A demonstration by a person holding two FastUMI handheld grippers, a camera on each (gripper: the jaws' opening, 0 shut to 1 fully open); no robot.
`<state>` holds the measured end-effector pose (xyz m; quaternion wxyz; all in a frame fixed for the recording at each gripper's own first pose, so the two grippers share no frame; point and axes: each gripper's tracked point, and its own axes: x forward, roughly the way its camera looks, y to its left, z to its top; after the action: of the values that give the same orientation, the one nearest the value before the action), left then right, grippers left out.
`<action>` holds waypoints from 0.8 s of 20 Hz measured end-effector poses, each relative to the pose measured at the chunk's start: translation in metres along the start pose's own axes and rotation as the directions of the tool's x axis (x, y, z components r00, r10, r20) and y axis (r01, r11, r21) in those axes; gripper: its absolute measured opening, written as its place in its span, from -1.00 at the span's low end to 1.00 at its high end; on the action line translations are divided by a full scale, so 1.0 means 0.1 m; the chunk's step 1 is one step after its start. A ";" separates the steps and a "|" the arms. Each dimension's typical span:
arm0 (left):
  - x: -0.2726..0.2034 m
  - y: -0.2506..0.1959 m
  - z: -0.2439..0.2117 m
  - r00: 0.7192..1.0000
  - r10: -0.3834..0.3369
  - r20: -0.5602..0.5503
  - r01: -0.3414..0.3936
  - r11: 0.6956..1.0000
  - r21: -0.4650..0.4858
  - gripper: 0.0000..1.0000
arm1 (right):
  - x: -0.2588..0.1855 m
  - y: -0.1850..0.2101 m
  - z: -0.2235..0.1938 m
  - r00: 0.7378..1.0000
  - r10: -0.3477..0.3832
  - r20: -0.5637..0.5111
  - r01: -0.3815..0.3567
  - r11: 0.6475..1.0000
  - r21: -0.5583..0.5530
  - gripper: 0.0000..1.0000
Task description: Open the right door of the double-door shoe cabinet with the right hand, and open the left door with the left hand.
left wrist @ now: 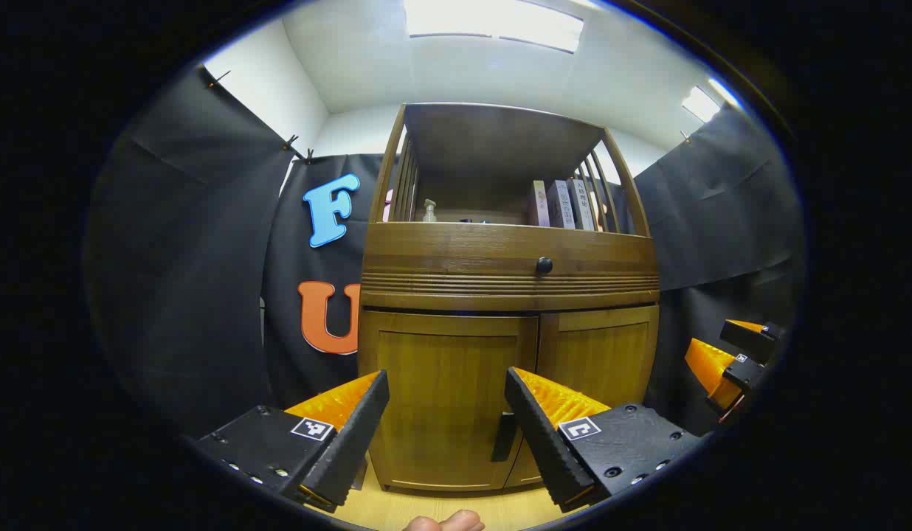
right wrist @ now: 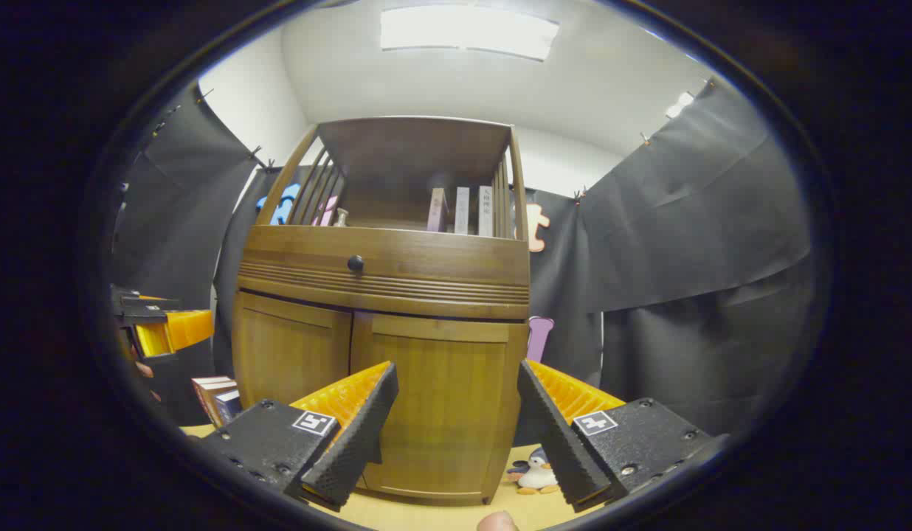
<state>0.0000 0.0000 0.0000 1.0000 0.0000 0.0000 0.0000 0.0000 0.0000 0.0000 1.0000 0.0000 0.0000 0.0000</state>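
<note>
We see the cabinet (left wrist: 500, 295) standing on a pale wooden floor (left wrist: 426, 509) against the black cloth wall (left wrist: 183, 295), straight ahead of both grippers. It is brown wood with a warm, glossy grain, built in three levels: an open shelf on top with slatted sides, a wide drawer (left wrist: 508, 258) with a ribbed lower edge and one dark round knob (left wrist: 544, 265), and below it the two panelled doors. In the left gripper view the left door (left wrist: 445, 398) and the right door (left wrist: 600, 361) both lie flush with the front, meeting at a narrow seam, and a dark handle (left wrist: 504, 436) shows low beside that seam. On the shelf stand several upright books (left wrist: 563, 204) to the right and a small pump bottle (left wrist: 429, 212) to the left. The left gripper (left wrist: 447, 424) is held in front of the left door with its fingers spread wide and nothing between them, apart from the wood. In the right gripper view the right gripper (right wrist: 456, 420) faces the right door (right wrist: 441, 405), likewise wide open and not touching it. Each view catches the other gripper at its edge. A small penguin toy (right wrist: 533, 476) sits on the floor by the cabinet's right corner, and a few books (right wrist: 216, 398) lie at its left side.
</note>
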 end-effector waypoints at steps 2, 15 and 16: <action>-0.03 -0.02 -0.05 1.000 0.022 -0.010 -0.023 1.000 -0.005 1.00 | 0.03 0.03 -0.05 0.999 0.031 -0.017 -0.031 1.000 0.003 1.00; -0.01 -0.09 -0.03 0.998 0.069 -0.011 -0.070 0.997 -0.013 0.89 | 0.19 0.04 -0.17 0.991 0.107 -0.074 -0.105 0.994 0.032 1.00; 0.00 -0.10 -0.03 0.998 0.066 -0.012 -0.066 0.998 -0.007 0.88 | 0.20 0.05 -0.17 0.991 0.111 -0.075 -0.108 0.993 0.038 1.00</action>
<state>-0.0002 -0.0103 -0.0033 0.9994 -0.0037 0.0057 0.0329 0.0205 0.0050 -0.0169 0.9976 0.0171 0.0386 0.0549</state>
